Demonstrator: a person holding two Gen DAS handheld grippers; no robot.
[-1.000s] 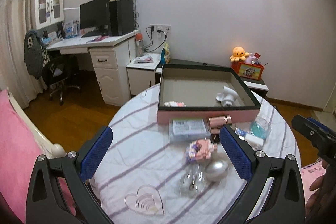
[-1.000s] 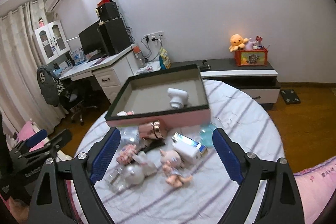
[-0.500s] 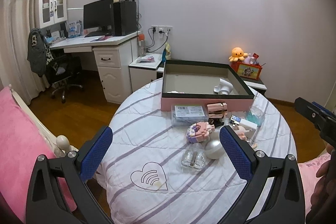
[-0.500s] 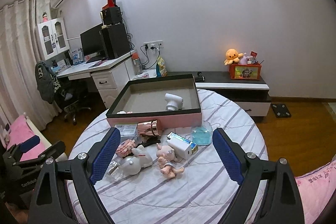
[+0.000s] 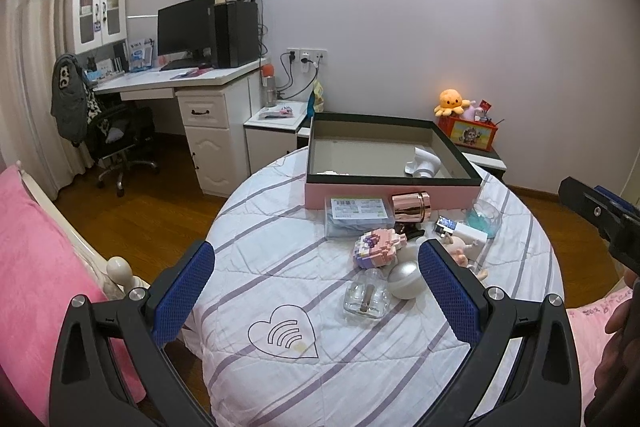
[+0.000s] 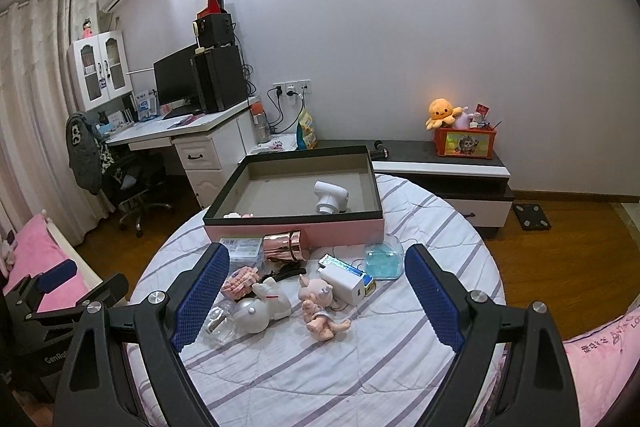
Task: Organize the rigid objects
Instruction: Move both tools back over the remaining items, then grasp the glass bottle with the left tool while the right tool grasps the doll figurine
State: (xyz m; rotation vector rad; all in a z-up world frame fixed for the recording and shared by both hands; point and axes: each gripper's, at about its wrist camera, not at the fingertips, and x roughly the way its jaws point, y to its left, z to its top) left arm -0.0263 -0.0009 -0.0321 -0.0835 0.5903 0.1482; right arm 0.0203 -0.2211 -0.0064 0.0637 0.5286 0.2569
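Observation:
A pink box with a dark rim [image 5: 392,191] [image 6: 296,227] stands at the far side of the round table and holds a white hair-dryer-like device [image 6: 329,195] and a small pink item [image 6: 238,215]. In front of it lie a rose-gold cylinder [image 6: 285,246], a clear flat case [image 5: 357,210], a pink brick figure [image 5: 378,246], a silver ball [image 5: 405,281], a glass bottle [image 5: 366,299], a pig doll [image 6: 322,303], a white charger [image 6: 348,281] and a clear blue container [image 6: 383,259]. My left gripper [image 5: 316,291] and right gripper [image 6: 316,297] are open and empty, held back above the table's near edge.
The round table [image 5: 280,267] has a striped white cloth. A pink bed [image 5: 36,267] is at the left, a desk with monitor [image 5: 188,83] and chair behind, a low cabinet with toys [image 6: 460,151] at the back right. The wood floor [image 6: 560,239] surrounds the table.
Both grippers have pulled back and up from the table, so the objects look smaller and farther. Both stay open and empty.

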